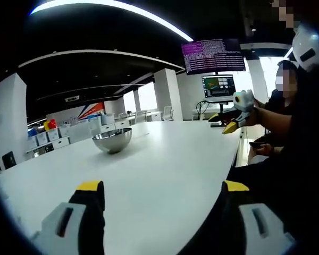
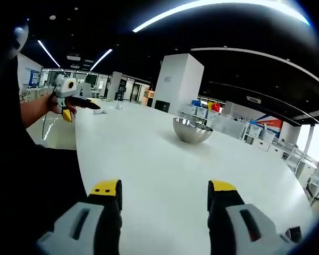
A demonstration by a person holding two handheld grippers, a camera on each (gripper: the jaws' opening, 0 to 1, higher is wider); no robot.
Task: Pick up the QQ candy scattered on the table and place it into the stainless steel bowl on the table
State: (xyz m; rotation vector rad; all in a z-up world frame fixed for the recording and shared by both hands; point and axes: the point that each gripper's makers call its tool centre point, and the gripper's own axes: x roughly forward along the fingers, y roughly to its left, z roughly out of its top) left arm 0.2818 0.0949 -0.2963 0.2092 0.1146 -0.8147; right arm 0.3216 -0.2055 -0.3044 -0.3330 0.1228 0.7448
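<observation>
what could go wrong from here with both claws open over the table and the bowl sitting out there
1. The round shiny stainless steel bowl stands loose on the smooth white table, so a bump from the left claw or right claw could slide it.
2. Another person's claw works at the same table and might cross paths.

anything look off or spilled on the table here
Nothing looks spilled or damaged. The stainless steel bowl stands upright on the white table, and both the left gripper and right gripper are open and empty. The one oddity: no candy can be made out on the tabletop.
</observation>
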